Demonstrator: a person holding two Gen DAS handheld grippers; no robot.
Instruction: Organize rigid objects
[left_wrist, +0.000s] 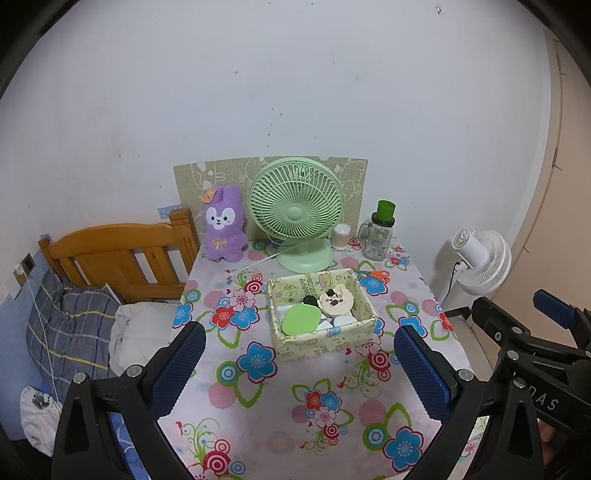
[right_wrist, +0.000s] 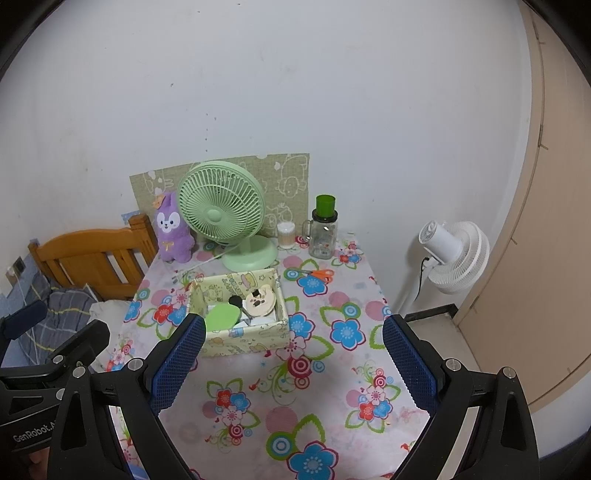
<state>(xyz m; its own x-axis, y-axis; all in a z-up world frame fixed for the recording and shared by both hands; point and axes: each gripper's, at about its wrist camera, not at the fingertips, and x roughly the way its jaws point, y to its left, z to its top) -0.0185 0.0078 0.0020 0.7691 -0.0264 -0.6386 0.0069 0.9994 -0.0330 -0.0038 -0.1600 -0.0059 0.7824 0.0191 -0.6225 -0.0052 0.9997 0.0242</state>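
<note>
A pale yellow-green patterned box (left_wrist: 325, 345) (right_wrist: 243, 341) sits mid-table. It holds a green oval lid (left_wrist: 301, 319) (right_wrist: 221, 317), a cream bear-face item (left_wrist: 337, 301) (right_wrist: 260, 302), a small black piece and white items. Orange-handled scissors (left_wrist: 375, 275) (right_wrist: 319, 274) lie behind the box to the right. My left gripper (left_wrist: 299, 365) hangs open above the near table, short of the box, nothing between its fingers. My right gripper (right_wrist: 293, 363) is open too, just right of the box's near corner, and also shows at the right edge of the left wrist view.
At the back stand a green desk fan (left_wrist: 297, 210) (right_wrist: 223, 210), a purple plush rabbit (left_wrist: 224, 225) (right_wrist: 173, 229), a cotton-swab jar (left_wrist: 340, 236) (right_wrist: 286, 234) and a glass mug with green lid (left_wrist: 378, 232) (right_wrist: 324, 229). Wooden headboard (left_wrist: 118, 254) and bedding left; white floor fan (left_wrist: 482, 260) (right_wrist: 456, 254) right.
</note>
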